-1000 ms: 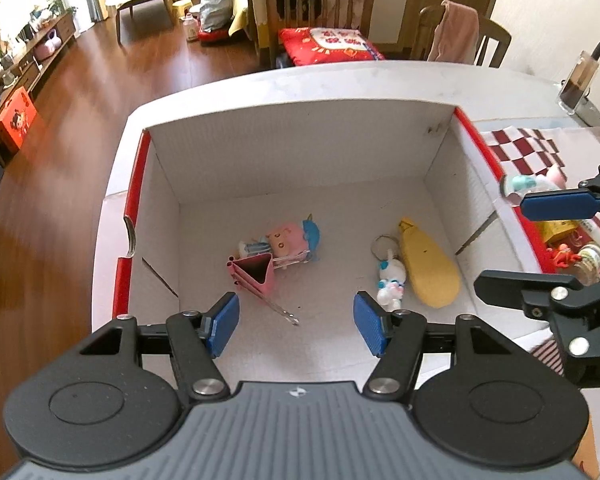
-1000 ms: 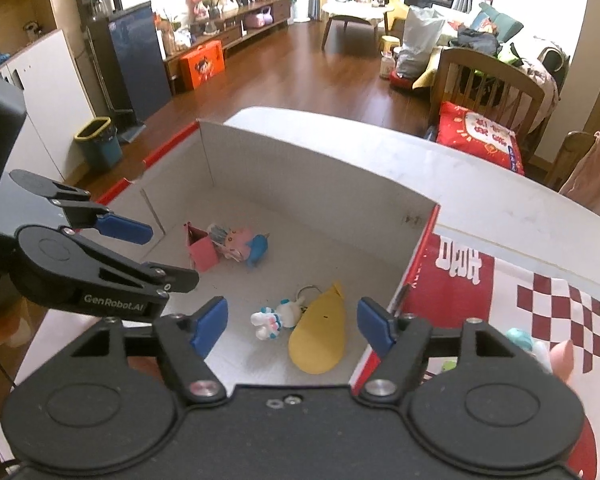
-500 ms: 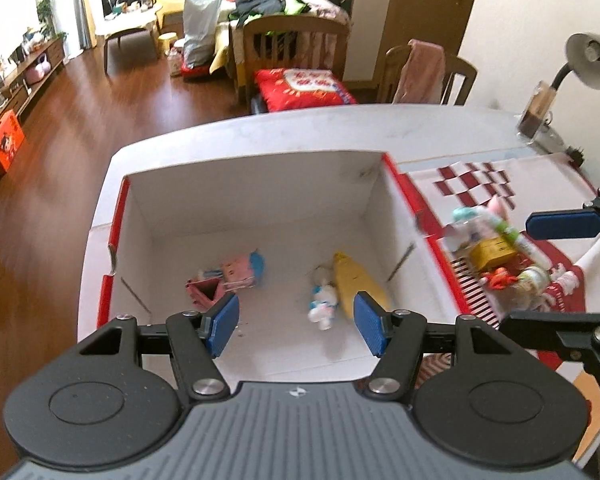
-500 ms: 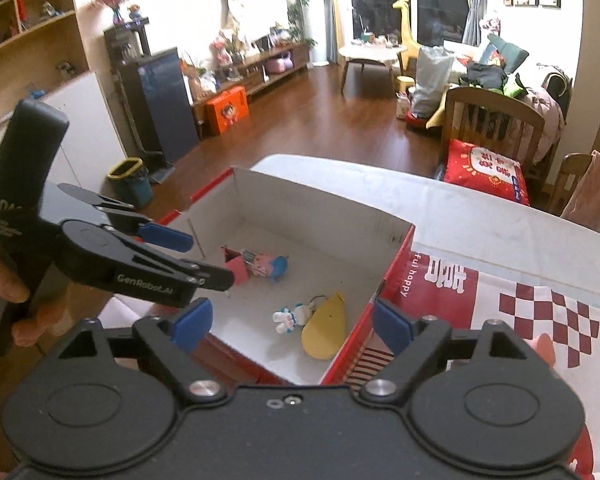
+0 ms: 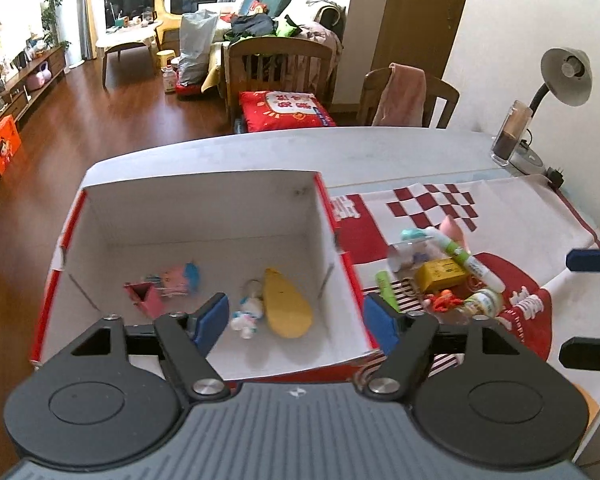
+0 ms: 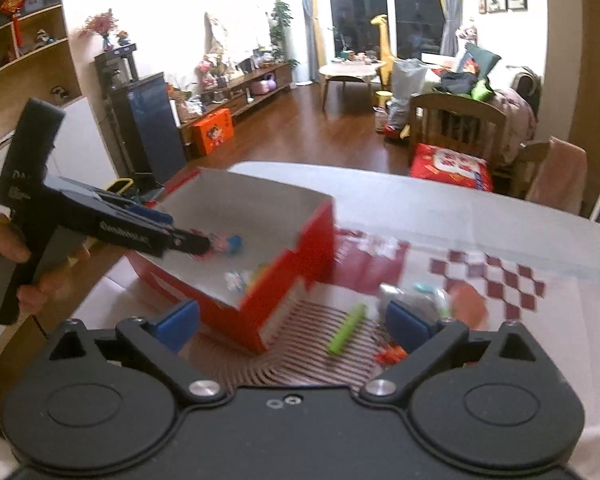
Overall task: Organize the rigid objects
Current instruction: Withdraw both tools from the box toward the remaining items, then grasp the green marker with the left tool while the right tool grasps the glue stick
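A red cardboard box (image 5: 204,216) with a white inside holds a pink binder clip (image 5: 146,298), a pink and blue figure (image 5: 178,276), a white keychain toy (image 5: 246,318) and a yellow oval piece (image 5: 286,306). A pile of small items lies on the red and white cloth to its right: a green marker (image 5: 466,258), a yellow box (image 5: 440,276), a small jar (image 5: 482,302), a green tube (image 6: 346,328). My left gripper (image 5: 296,320) is open and empty above the box's near right corner. My right gripper (image 6: 292,324) is open and empty above the cloth beside the box.
A desk lamp (image 5: 566,76) and a glass (image 5: 510,132) stand at the table's far right. Wooden chairs (image 5: 280,64) stand behind the table. The box's red wall (image 6: 296,272) rises just ahead of the right gripper.
Both grippers have pulled back and up out of the box and shifted right; the pile of items on the cloth has come into view. Both stay open.
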`<state>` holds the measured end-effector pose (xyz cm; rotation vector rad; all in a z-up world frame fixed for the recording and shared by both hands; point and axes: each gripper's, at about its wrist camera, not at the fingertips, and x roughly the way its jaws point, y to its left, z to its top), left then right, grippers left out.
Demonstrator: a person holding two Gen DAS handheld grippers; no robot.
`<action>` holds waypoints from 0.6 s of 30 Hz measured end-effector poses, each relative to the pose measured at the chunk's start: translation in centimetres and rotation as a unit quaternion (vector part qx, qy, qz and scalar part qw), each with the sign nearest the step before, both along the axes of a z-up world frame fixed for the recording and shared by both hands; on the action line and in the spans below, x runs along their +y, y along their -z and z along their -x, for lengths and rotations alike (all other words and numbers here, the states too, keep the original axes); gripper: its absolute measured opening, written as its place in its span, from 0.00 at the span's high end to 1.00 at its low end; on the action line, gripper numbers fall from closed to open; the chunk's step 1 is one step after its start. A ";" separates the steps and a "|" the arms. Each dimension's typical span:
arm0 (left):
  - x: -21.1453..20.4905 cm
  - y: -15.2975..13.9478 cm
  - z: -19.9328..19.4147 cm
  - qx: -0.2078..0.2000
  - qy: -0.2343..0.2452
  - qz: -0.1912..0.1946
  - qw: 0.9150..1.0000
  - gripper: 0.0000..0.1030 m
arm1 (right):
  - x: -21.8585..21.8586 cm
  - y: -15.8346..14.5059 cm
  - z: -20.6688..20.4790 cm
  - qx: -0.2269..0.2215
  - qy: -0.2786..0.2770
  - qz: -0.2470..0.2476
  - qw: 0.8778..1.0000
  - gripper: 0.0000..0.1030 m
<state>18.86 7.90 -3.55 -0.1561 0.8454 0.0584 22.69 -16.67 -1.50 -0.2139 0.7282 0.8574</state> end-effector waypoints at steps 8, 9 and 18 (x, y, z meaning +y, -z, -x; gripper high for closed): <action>-4.9 1.2 -1.4 -0.016 -0.002 0.008 1.000 0.23 | -4.5 1.8 -2.0 0.002 0.028 0.017 0.999 0.03; -5.5 1.4 -1.6 -0.018 0.000 0.007 1.000 0.23 | -5.0 1.9 -2.3 0.004 0.031 0.017 0.999 0.03; -11.3 4.3 -3.9 -0.015 -0.005 -0.012 1.000 0.23 | -7.8 3.8 -5.8 0.014 0.048 0.029 0.998 0.03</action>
